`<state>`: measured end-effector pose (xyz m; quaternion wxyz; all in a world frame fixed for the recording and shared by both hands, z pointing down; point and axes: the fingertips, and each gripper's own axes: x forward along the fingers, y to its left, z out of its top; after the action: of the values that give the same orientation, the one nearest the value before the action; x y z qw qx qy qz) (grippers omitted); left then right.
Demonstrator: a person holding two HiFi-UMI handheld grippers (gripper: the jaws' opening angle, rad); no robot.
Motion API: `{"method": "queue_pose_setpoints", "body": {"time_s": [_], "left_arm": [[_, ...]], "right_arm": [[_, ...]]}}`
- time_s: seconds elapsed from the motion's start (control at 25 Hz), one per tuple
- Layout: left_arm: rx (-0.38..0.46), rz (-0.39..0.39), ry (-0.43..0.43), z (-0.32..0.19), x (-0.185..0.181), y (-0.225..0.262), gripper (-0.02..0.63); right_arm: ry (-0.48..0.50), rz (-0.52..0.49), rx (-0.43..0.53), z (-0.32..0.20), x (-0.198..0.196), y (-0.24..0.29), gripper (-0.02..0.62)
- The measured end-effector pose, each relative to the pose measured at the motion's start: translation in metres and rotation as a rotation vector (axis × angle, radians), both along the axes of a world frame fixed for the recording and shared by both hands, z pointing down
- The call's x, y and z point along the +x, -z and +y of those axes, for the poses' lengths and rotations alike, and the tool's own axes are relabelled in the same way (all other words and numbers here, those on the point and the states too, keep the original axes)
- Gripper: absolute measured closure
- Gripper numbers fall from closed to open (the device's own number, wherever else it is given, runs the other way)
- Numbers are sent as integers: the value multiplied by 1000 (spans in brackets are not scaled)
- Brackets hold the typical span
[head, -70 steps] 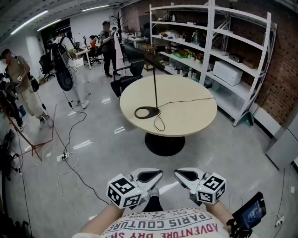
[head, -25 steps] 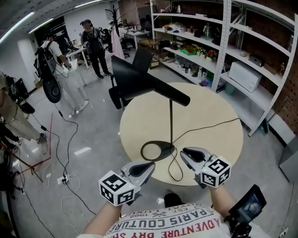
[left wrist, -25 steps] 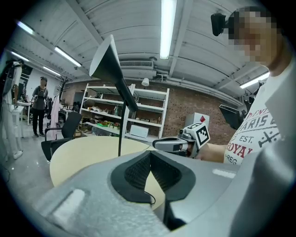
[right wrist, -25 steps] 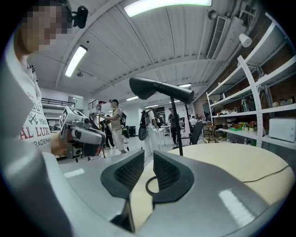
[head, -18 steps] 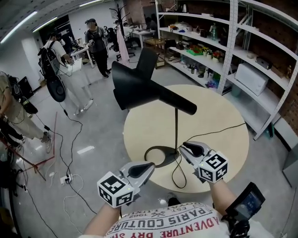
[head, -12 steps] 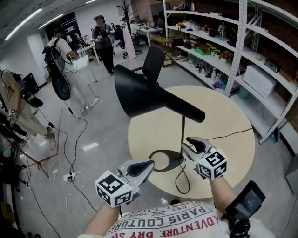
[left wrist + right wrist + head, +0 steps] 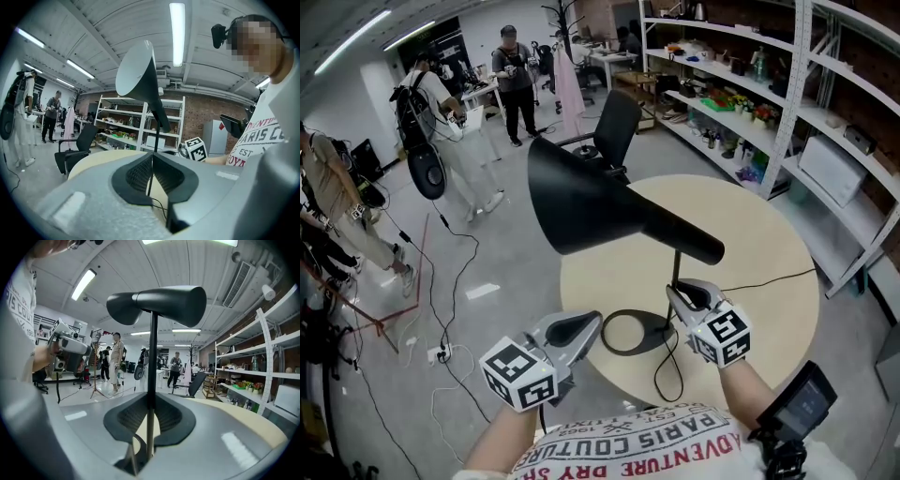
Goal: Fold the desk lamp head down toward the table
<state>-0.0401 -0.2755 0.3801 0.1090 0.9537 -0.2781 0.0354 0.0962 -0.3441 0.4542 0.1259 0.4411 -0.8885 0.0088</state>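
Two weak spots at the right gripper (image 7: pixel 680 292): the pole (image 7: pixel 677 268) is thin and smooth. It may twist or slide in the pads once the head is pushed, and the whole lamp would then turn instead of the joint.
Head (image 7: pixel 600 202): it sits atop the pole, about level, with its wide mouth to the far left, well above the table (image 7: pixel 750 244). It is not yet folded. It overhangs far to the left, so a hard push out there could tip the lamp.
Base (image 7: pixel 656 337): the ring lies flat on the table, close to the near edge. It is likely to lift or skid toward that edge if the pole is not held firm.
Cord (image 7: pixel 661 380): it loops by the base at the near edge and another stretch runs off right. It could snag a gripper or drag the base.
Right gripper state: the jaws have just been closing and now clamp the pole low down, just above the base.
Left gripper (image 7: pixel 598 319): the jaws are pressed together with nothing in them. It is left of the base, below the head and touching nothing. Closed tips could skid off the smooth cone.
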Motion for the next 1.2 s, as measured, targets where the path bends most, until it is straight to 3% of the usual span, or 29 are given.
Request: {"method": "queue_pose_setpoints", "body": {"time_s": [0.08,0.4,0.84,1.2], "left_arm": [[18,9,3,-6,-3,9,543],[143,35,-20,-13,-9,74,491],[270,50,32,-28,-25,142,488],[282,72,-21,-27,-20,159,501]], "right_arm": [[5,-15,1,0,0,-1,554],[7,-9,-6,0,2,-2,554],[17,-15,-7,-3,3,-1,554],[42,-22,-13,0,-3,0,554]]}}
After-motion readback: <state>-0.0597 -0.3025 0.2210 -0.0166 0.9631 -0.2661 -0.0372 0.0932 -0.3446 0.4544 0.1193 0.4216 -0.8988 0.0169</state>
